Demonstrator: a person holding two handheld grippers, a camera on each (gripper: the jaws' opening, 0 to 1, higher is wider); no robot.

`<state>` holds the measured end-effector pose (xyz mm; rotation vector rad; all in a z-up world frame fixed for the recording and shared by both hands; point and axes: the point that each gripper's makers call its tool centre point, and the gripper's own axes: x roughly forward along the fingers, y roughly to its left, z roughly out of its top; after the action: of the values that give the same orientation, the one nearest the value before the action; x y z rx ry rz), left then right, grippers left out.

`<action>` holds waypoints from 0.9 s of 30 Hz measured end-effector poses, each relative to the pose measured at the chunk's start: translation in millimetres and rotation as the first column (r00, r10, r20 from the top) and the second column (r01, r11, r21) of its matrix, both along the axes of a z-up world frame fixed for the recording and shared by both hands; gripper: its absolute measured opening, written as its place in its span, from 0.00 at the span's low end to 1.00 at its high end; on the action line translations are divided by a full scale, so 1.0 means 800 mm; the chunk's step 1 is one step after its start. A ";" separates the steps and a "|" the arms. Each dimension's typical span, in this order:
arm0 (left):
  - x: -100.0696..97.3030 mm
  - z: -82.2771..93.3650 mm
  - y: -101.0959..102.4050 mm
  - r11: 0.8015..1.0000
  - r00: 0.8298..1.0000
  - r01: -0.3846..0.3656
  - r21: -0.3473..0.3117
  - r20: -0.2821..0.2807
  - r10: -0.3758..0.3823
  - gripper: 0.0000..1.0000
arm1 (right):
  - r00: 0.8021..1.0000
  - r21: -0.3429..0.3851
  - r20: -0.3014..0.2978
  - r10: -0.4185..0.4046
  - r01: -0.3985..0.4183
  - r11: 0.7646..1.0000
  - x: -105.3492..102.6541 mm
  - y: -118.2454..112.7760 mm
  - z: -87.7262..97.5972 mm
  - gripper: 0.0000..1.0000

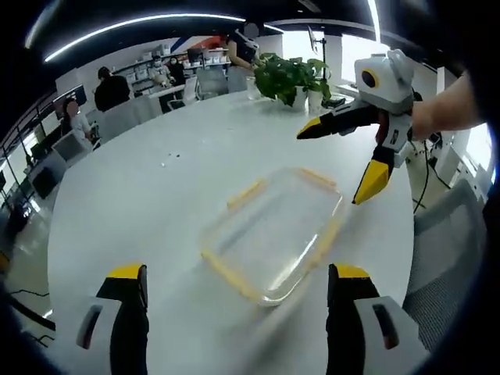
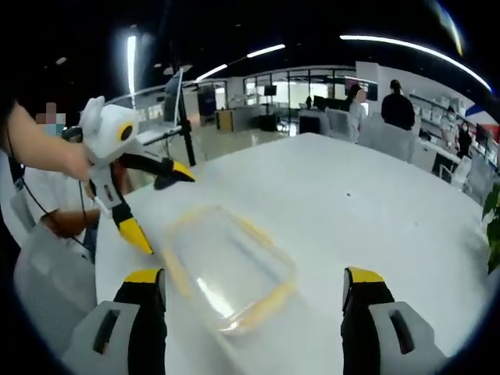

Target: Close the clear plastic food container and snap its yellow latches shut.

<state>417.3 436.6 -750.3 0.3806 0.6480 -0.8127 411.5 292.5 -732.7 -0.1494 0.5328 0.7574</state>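
I could read no text, label, brand, number or sign anywhere in either of my gripper views: nothing legible stood on the clear container (image 1: 273, 234), on the white surface (image 1: 156, 203) or on the far office walls.

Motion blur smears the clear container (image 1: 273, 234) and its yellow latches (image 1: 245, 194); whether they are snapped cannot be told. Far seated people (image 1: 112, 87) are too small to make out.

White round table (image 1: 156, 203); clear container (image 1: 273, 234) with yellow latches lies near its front edge, potted plants (image 1: 293, 78) at far side.
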 end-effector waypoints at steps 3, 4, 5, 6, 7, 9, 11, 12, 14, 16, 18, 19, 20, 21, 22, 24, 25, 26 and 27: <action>0.001 0.005 0.004 0.999 0.999 -0.035 -0.036 -0.007 0.035 0.96 | 1.000 0.019 -0.002 -0.018 0.018 1.000 -0.001 -0.002 0.004 0.95; 0.000 0.006 0.006 0.998 0.999 -0.045 -0.046 -0.007 0.045 0.96 | 1.000 0.034 0.000 -0.024 0.024 0.999 -0.001 -0.002 0.007 0.95; -0.001 0.005 0.007 0.998 0.999 -0.048 -0.047 -0.009 0.047 0.96 | 1.000 0.040 -0.002 -0.028 0.028 0.999 -0.002 -0.002 0.008 0.95; -0.002 0.005 0.007 0.998 0.999 -0.049 -0.048 -0.008 0.049 0.95 | 0.999 0.046 -0.005 -0.033 0.033 0.998 -0.003 -0.002 0.008 0.94; -0.004 0.005 0.008 0.998 0.999 -0.051 -0.048 -0.009 0.051 0.95 | 0.999 0.054 -0.005 -0.035 0.036 0.998 -0.003 -0.002 0.009 0.94; -0.005 0.003 0.011 0.997 0.998 -0.063 -0.051 -0.012 0.063 0.95 | 0.999 0.062 -0.004 -0.043 0.043 0.997 -0.005 -0.002 0.009 0.94; -0.007 0.003 0.013 0.994 0.997 -0.082 -0.066 -0.019 0.081 0.96 | 0.999 0.068 -0.005 -0.053 0.054 0.996 -0.008 -0.003 0.008 0.94; -0.009 0.003 0.013 0.992 0.995 -0.096 -0.079 -0.024 0.095 0.96 | 0.998 0.074 -0.007 -0.058 0.058 0.996 -0.008 -0.004 0.007 0.94; -0.010 0.007 0.014 0.989 0.993 -0.113 -0.097 -0.022 0.112 0.96 | 0.997 0.094 -0.009 -0.071 0.072 0.993 -0.010 -0.006 0.009 0.94; -0.011 0.007 0.015 0.987 0.992 -0.124 -0.103 -0.023 0.122 0.96 | 0.996 0.104 -0.007 -0.085 0.085 0.991 -0.012 -0.008 0.011 0.94; -0.011 0.009 0.017 0.985 0.991 -0.136 -0.108 -0.014 0.135 0.96 | 0.995 0.111 -0.005 -0.100 0.100 0.989 -0.012 -0.012 0.013 0.94; -0.012 0.009 0.018 0.984 0.990 -0.141 -0.112 -0.016 0.140 0.96 | 0.994 0.114 -0.002 -0.106 0.105 0.988 -0.013 -0.013 0.014 0.94; -0.012 0.010 0.019 0.981 0.988 -0.151 -0.120 -0.015 0.151 0.96 | 0.993 0.117 0.006 -0.114 0.112 0.987 -0.012 -0.015 0.015 0.94; -0.012 0.011 0.019 0.980 0.988 -0.156 -0.124 -0.011 0.156 0.96 | 0.993 0.117 0.009 -0.119 0.117 0.986 -0.012 -0.017 0.016 0.94; -0.012 0.012 0.020 0.979 0.987 -0.162 -0.126 -0.009 0.162 0.95 | 0.992 0.121 0.009 -0.125 0.123 0.985 -0.012 -0.019 0.016 0.94; -0.013 0.016 0.022 0.975 0.984 -0.175 -0.137 -0.001 0.177 0.95 | 0.991 0.132 0.014 -0.136 0.133 0.982 -0.012 -0.021 0.019 0.94; -0.013 0.015 0.023 0.973 0.983 -0.181 -0.141 0.001 0.183 0.95 | 0.990 0.135 0.017 -0.141 0.137 0.981 -0.013 -0.023 0.020 0.94; -0.013 0.015 0.025 0.971 0.981 -0.191 -0.145 0.000 0.193 0.95 | 0.989 0.137 0.020 -0.146 0.142 0.980 -0.013 -0.024 0.021 0.93; -0.013 0.015 0.026 0.969 0.980 -0.197 -0.147 0.000 0.199 0.95 | 0.988 0.138 0.024 -0.150 0.145 0.980 -0.014 -0.025 0.022 0.93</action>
<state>406.9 457.6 -738.2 0.1841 0.5978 -0.6613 400.6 272.1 -714.8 0.0042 0.4531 0.6427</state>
